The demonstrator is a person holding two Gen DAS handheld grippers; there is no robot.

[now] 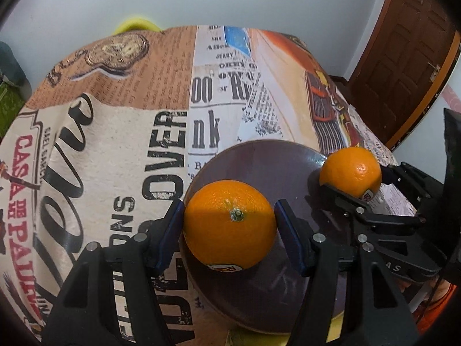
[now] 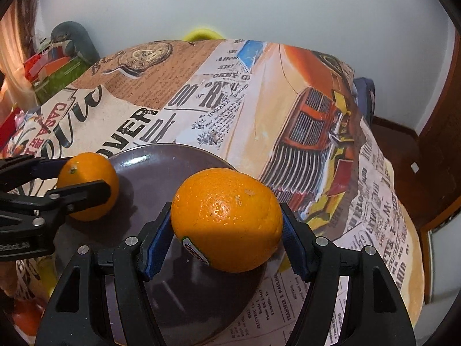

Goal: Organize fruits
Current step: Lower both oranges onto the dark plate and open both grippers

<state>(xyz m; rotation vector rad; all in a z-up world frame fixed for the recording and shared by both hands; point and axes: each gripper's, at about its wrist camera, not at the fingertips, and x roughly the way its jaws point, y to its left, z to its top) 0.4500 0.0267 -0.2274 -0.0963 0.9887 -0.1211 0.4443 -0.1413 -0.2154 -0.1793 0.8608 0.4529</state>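
Observation:
A dark brown plate [image 1: 259,294] lies on the printed tablecloth; it also shows in the right wrist view [image 2: 161,167]. My left gripper [image 1: 229,225] is shut on an orange [image 1: 230,225], stem up, held over the plate's left part; this orange shows in the right wrist view [image 2: 92,184]. My right gripper [image 2: 226,227] is shut on a second orange [image 2: 227,222] with a sticker, held over the plate's right edge. This orange shows in the left wrist view [image 1: 351,170] between the right gripper's fingers [image 1: 345,199].
The tablecloth [image 1: 115,144] with newspaper and car prints covers the round table. A yellow chair back [image 2: 201,33] stands behind the far edge. Boxes and a bag [image 2: 57,66] sit at the left. A wooden door [image 1: 409,57] is at the right.

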